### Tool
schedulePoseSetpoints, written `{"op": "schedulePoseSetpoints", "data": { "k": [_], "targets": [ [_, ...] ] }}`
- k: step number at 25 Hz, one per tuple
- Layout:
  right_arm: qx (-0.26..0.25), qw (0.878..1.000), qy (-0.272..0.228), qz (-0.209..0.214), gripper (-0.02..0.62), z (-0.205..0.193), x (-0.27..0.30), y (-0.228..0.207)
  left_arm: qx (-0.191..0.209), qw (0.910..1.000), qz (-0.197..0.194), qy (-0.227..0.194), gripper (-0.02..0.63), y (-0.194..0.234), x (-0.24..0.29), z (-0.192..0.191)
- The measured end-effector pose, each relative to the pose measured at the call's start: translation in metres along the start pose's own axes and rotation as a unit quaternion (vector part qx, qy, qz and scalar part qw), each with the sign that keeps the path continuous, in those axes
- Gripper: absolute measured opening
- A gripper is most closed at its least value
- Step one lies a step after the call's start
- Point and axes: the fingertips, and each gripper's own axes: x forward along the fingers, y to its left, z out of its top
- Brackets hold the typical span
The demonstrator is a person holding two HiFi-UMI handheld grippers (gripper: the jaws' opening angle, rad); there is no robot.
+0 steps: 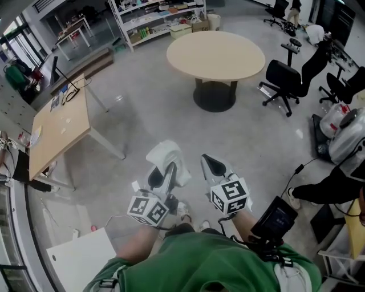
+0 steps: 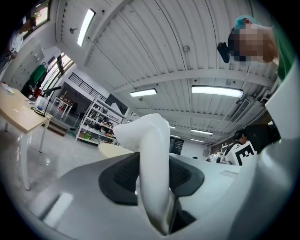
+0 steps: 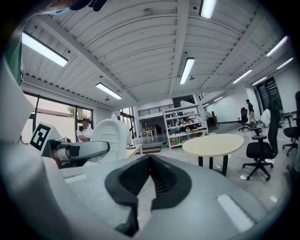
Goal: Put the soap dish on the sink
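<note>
My left gripper (image 1: 166, 174) is shut on a white soap dish (image 1: 167, 153), which sticks out beyond the jaw tips over the grey floor. In the left gripper view the soap dish (image 2: 153, 154) stands edge-on between the dark pads (image 2: 121, 178), clamped from both sides. My right gripper (image 1: 213, 166) is beside it on the right, its jaws closed together with nothing between them, as the right gripper view (image 3: 149, 164) also shows. That view has the soap dish (image 3: 108, 135) at its left. No sink is in view.
A round beige table (image 1: 215, 55) stands ahead with black office chairs (image 1: 283, 80) to its right. A rectangular wooden table (image 1: 60, 128) is at the left, shelves (image 1: 159, 17) at the back. A white panel (image 1: 80, 259) lies low left; a person's leg (image 1: 325, 185) is at right.
</note>
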Motion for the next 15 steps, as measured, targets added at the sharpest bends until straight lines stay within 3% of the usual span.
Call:
{"op": "schedulePoseSetpoints", "data": {
  "k": [15],
  "targets": [
    [-0.025,0.998,0.008,-0.055,0.003,0.03,0.1,-0.025,-0.029,0.9983,-0.05,-0.008,0.152,0.083,0.077,0.028]
  ]
}}
